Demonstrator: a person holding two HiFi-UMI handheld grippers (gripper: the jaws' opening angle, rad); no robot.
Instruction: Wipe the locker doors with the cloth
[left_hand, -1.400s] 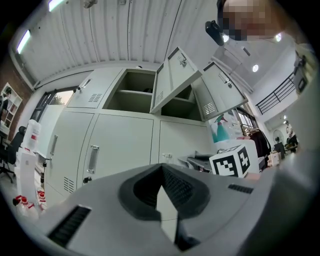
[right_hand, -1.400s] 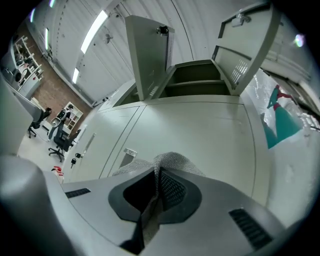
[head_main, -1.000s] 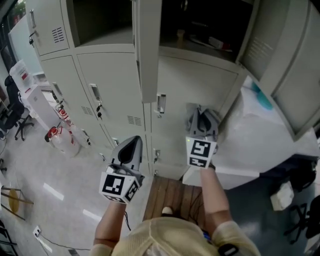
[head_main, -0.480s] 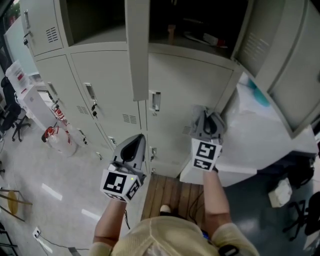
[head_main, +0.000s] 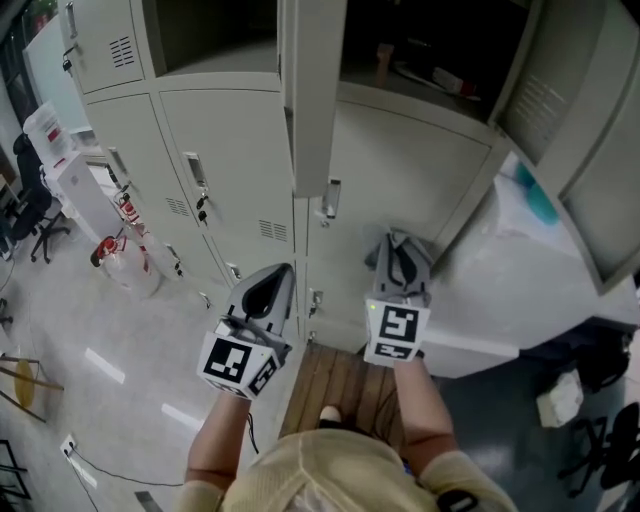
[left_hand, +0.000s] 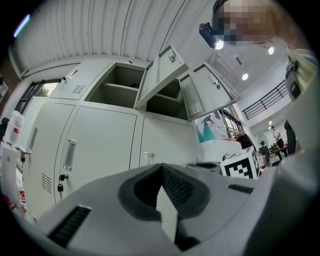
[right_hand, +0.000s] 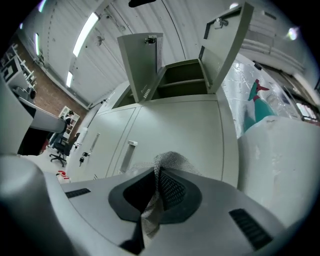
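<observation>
Grey metal lockers fill the head view. The closed locker door (head_main: 400, 185) with a handle (head_main: 331, 198) faces my right gripper (head_main: 400, 258), which hangs a little short of it. That gripper (right_hand: 159, 172) is shut on a grey mesh cloth (right_hand: 170, 161) bunched out past its jaw tips. My left gripper (head_main: 270, 292) is lower and to the left, level with the lower doors (head_main: 235, 190). Its (left_hand: 161, 170) jaws are shut with nothing between them. Above, an open door (head_main: 312, 90) stands edge-on and another open door (head_main: 545, 95) swings out at the right.
A white plastic-covered bulk (head_main: 520, 270) with a teal spray bottle (head_main: 535, 200) on it stands at the right. Wooden slats (head_main: 345, 385) lie underfoot. Office chairs (head_main: 30, 215) and a white container (head_main: 125, 275) sit at the left. Small items lie on the open locker shelf (head_main: 430, 75).
The right gripper has drifted slightly left and lower with the cloth, and the head view has swung a little. The left gripper stays about where it was.
</observation>
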